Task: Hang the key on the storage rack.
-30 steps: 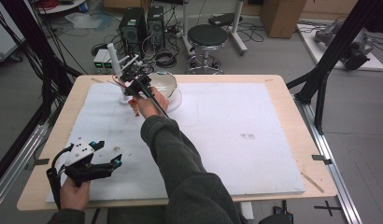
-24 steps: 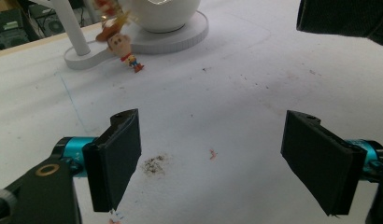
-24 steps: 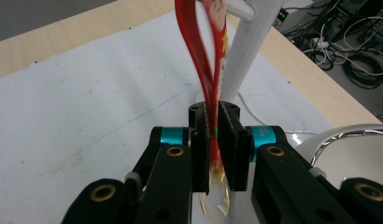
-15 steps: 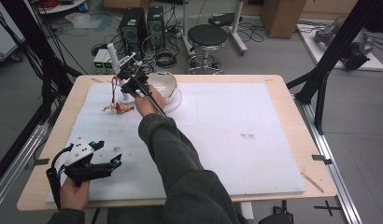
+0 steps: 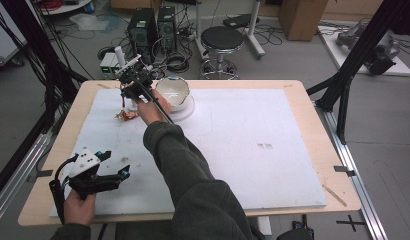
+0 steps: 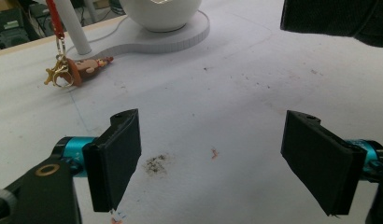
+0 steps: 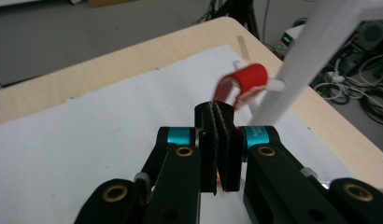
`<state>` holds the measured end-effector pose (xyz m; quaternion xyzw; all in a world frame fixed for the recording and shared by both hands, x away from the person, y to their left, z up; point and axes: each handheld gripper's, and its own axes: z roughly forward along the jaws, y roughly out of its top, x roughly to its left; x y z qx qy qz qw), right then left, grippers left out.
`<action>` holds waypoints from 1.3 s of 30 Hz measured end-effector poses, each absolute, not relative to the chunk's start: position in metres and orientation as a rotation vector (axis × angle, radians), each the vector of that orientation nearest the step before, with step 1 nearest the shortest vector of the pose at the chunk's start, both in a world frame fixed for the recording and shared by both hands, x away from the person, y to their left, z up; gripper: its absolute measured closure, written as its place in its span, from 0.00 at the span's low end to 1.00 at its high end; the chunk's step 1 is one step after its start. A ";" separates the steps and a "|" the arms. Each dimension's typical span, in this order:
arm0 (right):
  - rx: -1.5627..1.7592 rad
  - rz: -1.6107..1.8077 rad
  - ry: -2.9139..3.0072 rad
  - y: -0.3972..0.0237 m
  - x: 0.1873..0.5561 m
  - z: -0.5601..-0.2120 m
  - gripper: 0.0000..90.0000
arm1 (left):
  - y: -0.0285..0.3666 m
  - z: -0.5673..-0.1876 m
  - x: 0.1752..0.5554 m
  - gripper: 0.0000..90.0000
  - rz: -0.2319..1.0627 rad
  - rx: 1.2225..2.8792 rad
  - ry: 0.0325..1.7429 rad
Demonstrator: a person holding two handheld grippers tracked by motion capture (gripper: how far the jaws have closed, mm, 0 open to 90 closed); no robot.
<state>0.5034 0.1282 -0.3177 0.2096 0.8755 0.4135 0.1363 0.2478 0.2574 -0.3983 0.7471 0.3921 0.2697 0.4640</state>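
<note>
the right gripper (image 7: 219, 116) is clenched on the red strap (image 7: 243, 80) of a small keychain figure (image 6: 82, 69), and its jaws have just been closing on it. the strap loop sits at a peg on a white post (image 7: 301, 60), while the figure rests on the white mat (image 5: 233, 150) near the post base. the keychain looks light and floppy, the strap soft, the metal ring (image 6: 56, 77) stiff, so i think the strap is the good place to hold. the left gripper (image 6: 222, 168) stands released, with nothing between its jaws, well apart. a white bowl (image 5: 171, 91) on a round base stands just beside the post and may block the hand.
</note>
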 end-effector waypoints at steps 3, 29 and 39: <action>0.604 1.162 2.543 0.132 0.505 -0.318 0.99 | 0.258 -0.398 0.248 0.23 0.664 1.836 0.962; 0.668 1.160 2.553 0.113 0.516 -0.317 0.91 | 0.258 -0.398 0.249 0.23 0.668 1.839 0.966; 0.725 1.343 2.570 0.068 0.515 -0.313 0.82 | 0.257 -0.398 0.249 0.23 0.669 1.835 0.966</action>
